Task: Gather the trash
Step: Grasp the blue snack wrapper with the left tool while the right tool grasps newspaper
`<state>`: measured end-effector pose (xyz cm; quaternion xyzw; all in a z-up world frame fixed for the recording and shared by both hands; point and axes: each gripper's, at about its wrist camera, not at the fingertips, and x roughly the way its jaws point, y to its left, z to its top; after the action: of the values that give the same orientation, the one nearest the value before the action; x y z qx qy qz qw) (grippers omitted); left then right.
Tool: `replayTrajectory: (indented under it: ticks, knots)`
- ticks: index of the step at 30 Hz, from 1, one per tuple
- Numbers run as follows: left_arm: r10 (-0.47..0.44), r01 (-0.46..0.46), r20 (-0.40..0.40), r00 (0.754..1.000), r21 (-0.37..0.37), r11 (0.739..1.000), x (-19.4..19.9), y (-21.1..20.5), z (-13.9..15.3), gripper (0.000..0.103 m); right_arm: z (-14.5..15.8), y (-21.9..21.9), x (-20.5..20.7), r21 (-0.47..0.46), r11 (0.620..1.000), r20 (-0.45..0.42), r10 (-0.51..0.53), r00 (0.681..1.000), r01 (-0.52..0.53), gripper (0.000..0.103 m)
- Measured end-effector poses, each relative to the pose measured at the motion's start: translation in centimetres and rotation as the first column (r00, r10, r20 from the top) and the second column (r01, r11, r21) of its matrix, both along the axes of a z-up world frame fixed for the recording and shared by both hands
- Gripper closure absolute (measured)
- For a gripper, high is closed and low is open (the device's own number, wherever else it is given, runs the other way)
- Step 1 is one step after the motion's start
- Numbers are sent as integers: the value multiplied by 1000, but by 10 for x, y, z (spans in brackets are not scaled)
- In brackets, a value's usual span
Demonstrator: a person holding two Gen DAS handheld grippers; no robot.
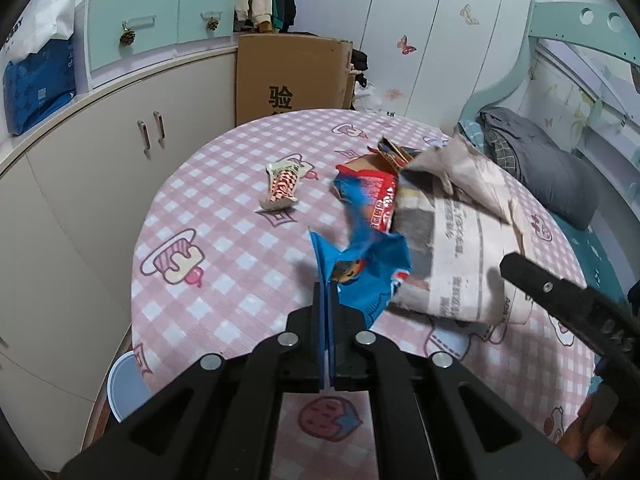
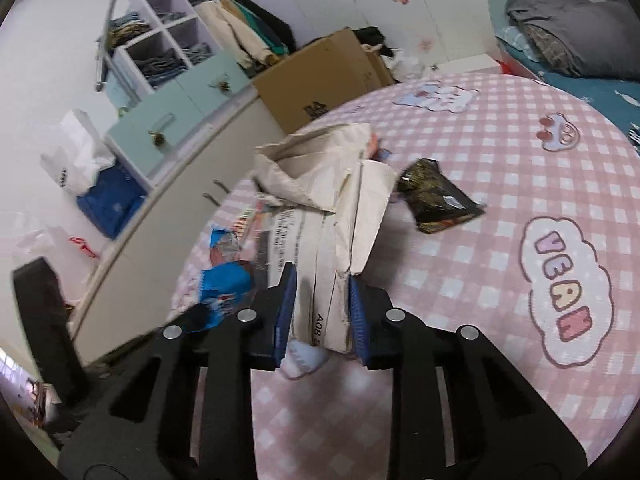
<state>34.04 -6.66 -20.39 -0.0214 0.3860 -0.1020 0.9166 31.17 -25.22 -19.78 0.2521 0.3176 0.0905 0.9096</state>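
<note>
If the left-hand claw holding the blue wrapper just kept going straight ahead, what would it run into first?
Probably the folded newspaper bag. The left gripper is shut on the blue wrapper, whose far end already hangs by the bag's open mouth. Depth is hard to judge through this lens, so it might skim past its left edge.

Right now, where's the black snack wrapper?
In the right wrist view, the black snack wrapper lies on the tablecloth, right of the folded newspaper.
</note>
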Motion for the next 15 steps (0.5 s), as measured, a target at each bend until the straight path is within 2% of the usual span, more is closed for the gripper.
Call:
replayTrajectory:
  ticks: [4, 8, 11, 12, 15]
  knots:
    - [-19, 19, -7, 1000, 6, 1000, 0, -6, -3, 102, 0, 7, 6, 49, 997, 0, 56, 998, -56, 76]
    - [-22, 23, -33, 999, 15, 1000, 5, -8, -13, 102, -3, 19, 13, 33, 997, -14, 75, 997, -74, 77]
    - [-22, 23, -23, 999, 28, 999, 7, -8, -17, 102, -1, 24, 15, 13, 997, -5, 72, 997, -72, 85]
    - [-21, 22, -21, 1000, 31, 999, 7, -8, -17, 102, 0, 25, 15, 3, 998, 3, 63, 998, -63, 96]
    - [-17, 17, -16, 1000, 6, 1000, 4, -4, -13, 102, 1, 26, 11, -6, 998, 35, 59, 998, -58, 99]
